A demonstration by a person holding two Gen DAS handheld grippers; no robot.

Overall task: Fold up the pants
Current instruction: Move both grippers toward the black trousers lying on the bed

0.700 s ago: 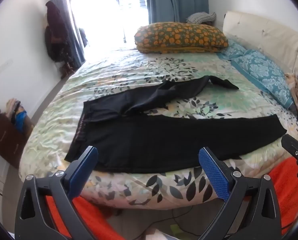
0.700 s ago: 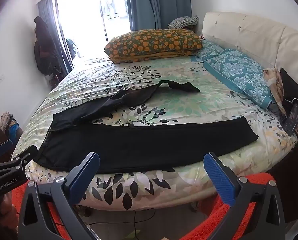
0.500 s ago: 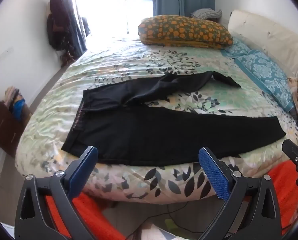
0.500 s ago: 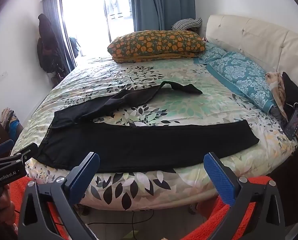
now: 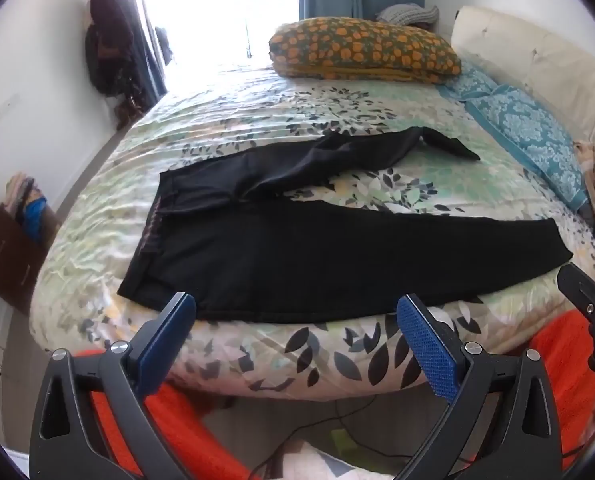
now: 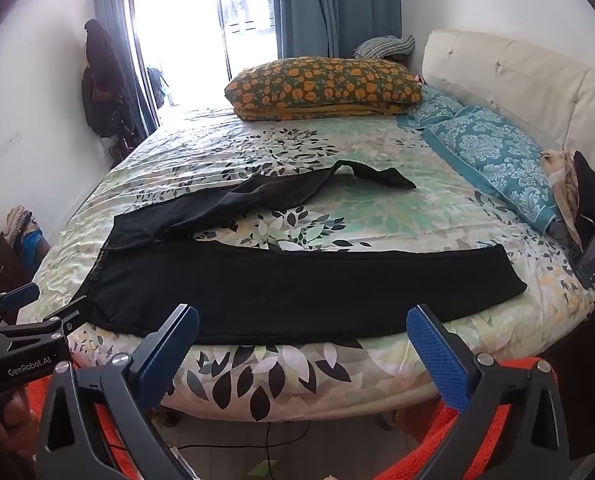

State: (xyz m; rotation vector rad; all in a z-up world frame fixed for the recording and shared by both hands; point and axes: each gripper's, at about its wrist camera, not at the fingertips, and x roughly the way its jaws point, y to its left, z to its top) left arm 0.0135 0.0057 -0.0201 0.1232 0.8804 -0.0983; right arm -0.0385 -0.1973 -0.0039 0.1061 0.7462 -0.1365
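Note:
Black pants (image 5: 329, 264) (image 6: 297, 284) lie spread on a bed with a leaf-patterned sheet (image 5: 257, 120) (image 6: 377, 208), waistband at the left. One leg lies flat along the near edge; the far leg is rumpled, its cuff twisted over. My left gripper (image 5: 295, 320) hangs open just short of the near edge, nothing between its blue pads. My right gripper (image 6: 301, 328) also stands open and empty before the near leg. Each gripper shows at the side of the other's view.
An orange-patterned pillow (image 6: 325, 88) lies at the far side and teal pillows (image 6: 493, 160) by the cream headboard (image 6: 517, 76) on the right. A phone (image 6: 593, 252) and clothes rest at the right edge. An orange rug (image 5: 177, 420) and a cable lie on the floor below.
Both views have closed in on the bed a little and tipped downward. The pants have not moved, and both grippers have stayed open.

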